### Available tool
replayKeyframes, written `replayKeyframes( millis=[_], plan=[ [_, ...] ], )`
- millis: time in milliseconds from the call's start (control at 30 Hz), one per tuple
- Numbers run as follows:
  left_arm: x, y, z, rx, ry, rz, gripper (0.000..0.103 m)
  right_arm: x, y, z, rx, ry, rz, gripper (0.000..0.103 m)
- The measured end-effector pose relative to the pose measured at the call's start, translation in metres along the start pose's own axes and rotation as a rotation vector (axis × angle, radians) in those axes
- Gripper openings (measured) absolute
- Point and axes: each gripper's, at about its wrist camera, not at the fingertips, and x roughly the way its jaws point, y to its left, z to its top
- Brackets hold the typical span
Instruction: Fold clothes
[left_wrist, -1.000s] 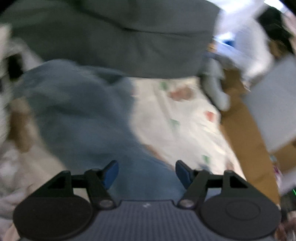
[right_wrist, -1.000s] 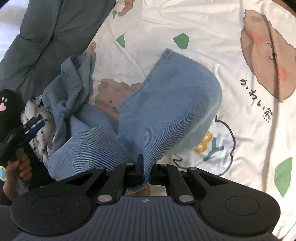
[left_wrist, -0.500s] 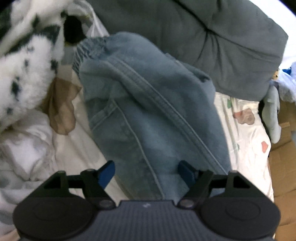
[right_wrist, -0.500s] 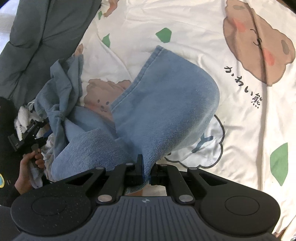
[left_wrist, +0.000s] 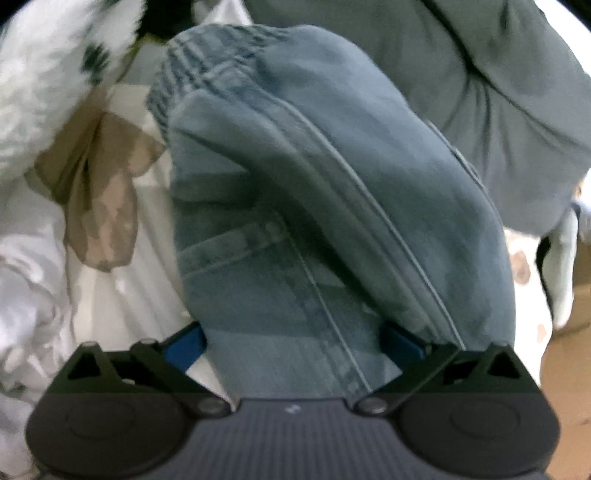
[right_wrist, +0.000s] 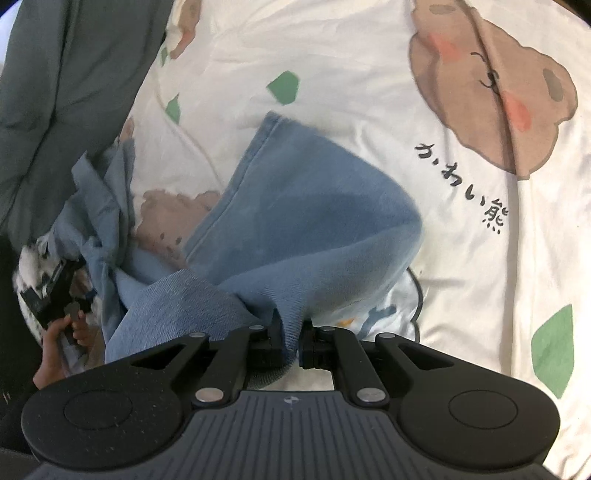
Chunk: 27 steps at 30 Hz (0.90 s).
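- Left wrist view: our left gripper (left_wrist: 291, 341) has its blue-tipped fingers (left_wrist: 184, 345) spread wide, with the waist end of the blue jeans (left_wrist: 314, 206) lying between them; we cannot see the pads pressing the cloth.
- We see the elastic waistband (left_wrist: 207, 62) at the far end of the jeans and a pocket seam running across the denim.
- A white fleece with dark spots (left_wrist: 48, 81) sits at upper left, and a grey quilted cover (left_wrist: 480, 85) rises behind the jeans.
- Right wrist view: our right gripper (right_wrist: 291, 341) is clamped on a fold of the jeans (right_wrist: 314, 225), the denim pinched between its black jaws.
- From that pinch the trouser leg drapes over the white bear-print sheet (right_wrist: 351, 74), its hem lying towards the far side.
- At the left edge we see a hand (right_wrist: 59, 339) holding the left gripper (right_wrist: 55, 291) beside the bunched denim; from here we cannot tell how its jaws stand.
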Motion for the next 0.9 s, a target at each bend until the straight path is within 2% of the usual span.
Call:
replayKeyframes(
  millis=[67, 100, 133, 233, 300, 333, 400, 500, 567, 667, 767, 833, 900],
  plan=[
    [0.003, 0.002, 0.003, -0.016, -0.014, -0.014, 0.1, 0.003, -0.008, 0.002, 0.016, -0.022, 0.002, 0.021],
    [0.004, 0.003, 0.005, -0.024, -0.021, -0.021, 0.096, 0.004, -0.012, 0.003, 0.026, -0.031, 0.0, 0.037],
    [0.006, 0.003, 0.007, -0.031, -0.029, -0.028, 0.094, 0.005, -0.016, 0.003, 0.036, -0.039, -0.002, 0.048],
    [0.005, 0.003, 0.012, -0.038, -0.044, -0.044, 0.08, 0.008, -0.029, 0.005, 0.068, -0.033, 0.012, 0.062],
    [0.004, 0.003, 0.016, -0.048, -0.05, -0.06, 0.058, 0.008, -0.032, 0.005, 0.063, -0.025, 0.014, 0.065],
    [0.0, 0.0, 0.018, -0.042, -0.054, -0.067, 0.052, 0.007, -0.032, 0.005, 0.055, -0.015, 0.015, 0.066],
    [-0.009, -0.006, 0.023, -0.028, -0.064, -0.081, 0.03, 0.005, -0.032, 0.004, 0.049, 0.011, 0.022, 0.066],
    [-0.023, -0.015, 0.03, -0.006, -0.077, -0.103, 0.014, -0.001, -0.037, 0.001, 0.06, 0.04, 0.043, 0.067],
    [-0.032, -0.022, 0.034, 0.008, -0.087, -0.118, 0.009, -0.007, -0.042, -0.002, 0.074, 0.044, 0.065, 0.067],
    [-0.046, -0.031, 0.041, 0.03, -0.1, -0.14, 0.009, -0.019, -0.049, -0.006, 0.099, 0.031, 0.097, 0.069],
    [-0.06, -0.04, 0.048, 0.052, -0.114, -0.161, 0.008, -0.028, -0.058, -0.01, 0.129, -0.004, 0.112, 0.077],
    [-0.069, -0.046, 0.052, 0.066, -0.123, -0.176, 0.008, -0.023, -0.063, -0.014, 0.152, -0.005, 0.114, 0.08],
    [-0.078, -0.053, 0.057, 0.081, -0.132, -0.19, 0.008, -0.011, -0.064, -0.017, 0.166, 0.026, 0.113, 0.079]
  ],
)
